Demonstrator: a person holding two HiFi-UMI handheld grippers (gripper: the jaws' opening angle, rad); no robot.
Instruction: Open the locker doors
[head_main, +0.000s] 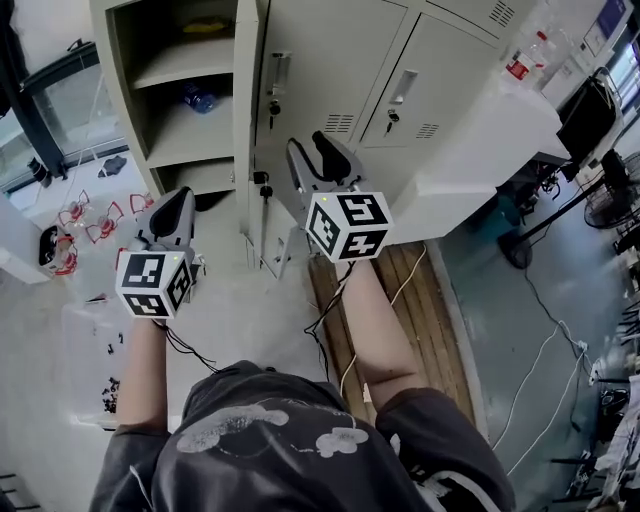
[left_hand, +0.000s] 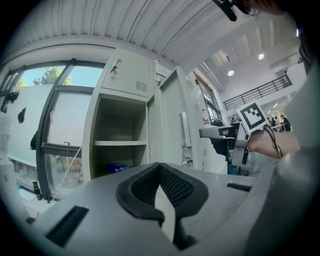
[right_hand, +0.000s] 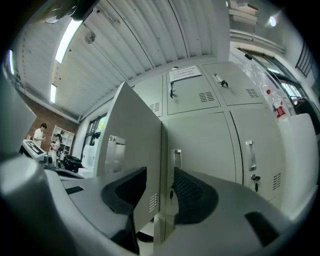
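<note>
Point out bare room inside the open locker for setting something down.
The lowest shelf, under the blue bottle, looks bare. The bottle's own shelf is free in front of it. The top shelf holds a yellow thing. The floor to the left is littered with red objects.

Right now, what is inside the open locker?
In the locker, a blue item lies on one shelf and a yellow item on the shelf above. The bottom compartment is too dark to tell.
</note>
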